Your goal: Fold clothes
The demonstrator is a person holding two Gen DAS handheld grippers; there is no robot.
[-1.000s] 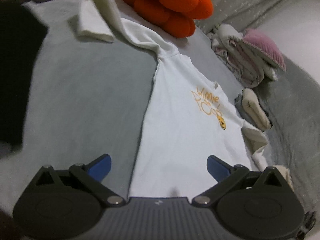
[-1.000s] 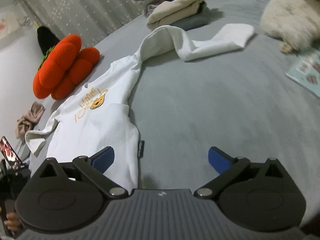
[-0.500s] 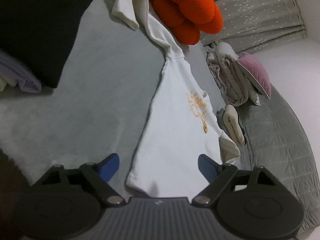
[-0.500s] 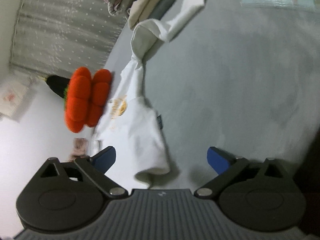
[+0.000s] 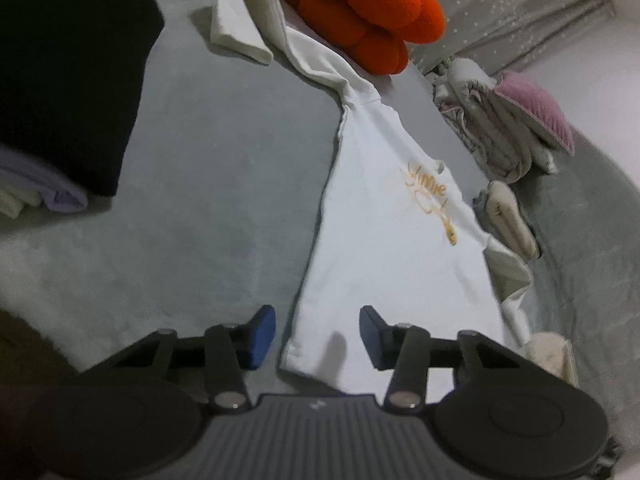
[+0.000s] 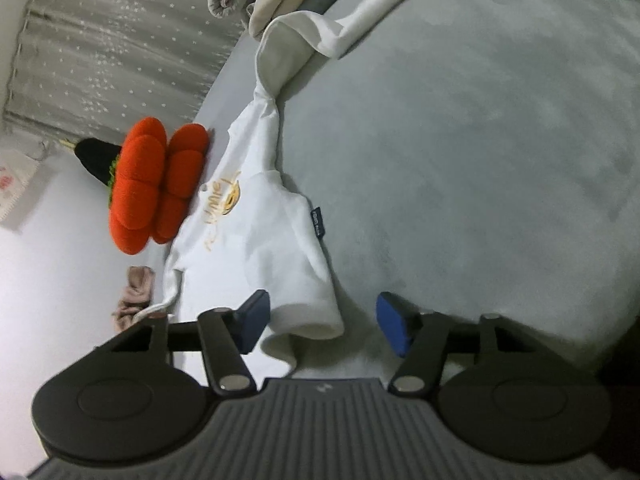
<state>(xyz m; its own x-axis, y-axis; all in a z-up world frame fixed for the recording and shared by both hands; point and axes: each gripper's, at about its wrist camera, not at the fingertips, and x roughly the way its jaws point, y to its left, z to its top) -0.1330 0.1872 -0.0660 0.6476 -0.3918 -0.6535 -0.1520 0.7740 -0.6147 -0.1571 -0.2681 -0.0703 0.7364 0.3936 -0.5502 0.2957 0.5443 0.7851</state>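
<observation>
- While both claws close, neither pair of blue pads presses cloth yet: jaws apart in both views.
- Left gripper (image 5: 317, 334): the hem corner of the white sweatshirt (image 5: 384, 248) lies between its pads; whether the pads touch the fabric is hard to tell. Under the claw body the hem is cut off.
- Right gripper (image 6: 322, 326): the rolled cuff-like end of the sweatshirt (image 6: 260, 240) sits between the pads, nearer the left pad; the right pad stands over bare grey bedding (image 6: 480, 140).
- Pose: both claws tilt downward toward the bed.
- Outward from left claw: garment runs away ahead, yellow print blurred, far sleeve beside the orange plush cushion (image 5: 360, 12); folded clothes stack (image 5: 500, 128) ahead-right, dark fabric far left.
- Versus a second ago: both jaws narrower; right view rolled, so the sweatshirt now runs more upright in frame; garment ends sit closer between the pads.
</observation>
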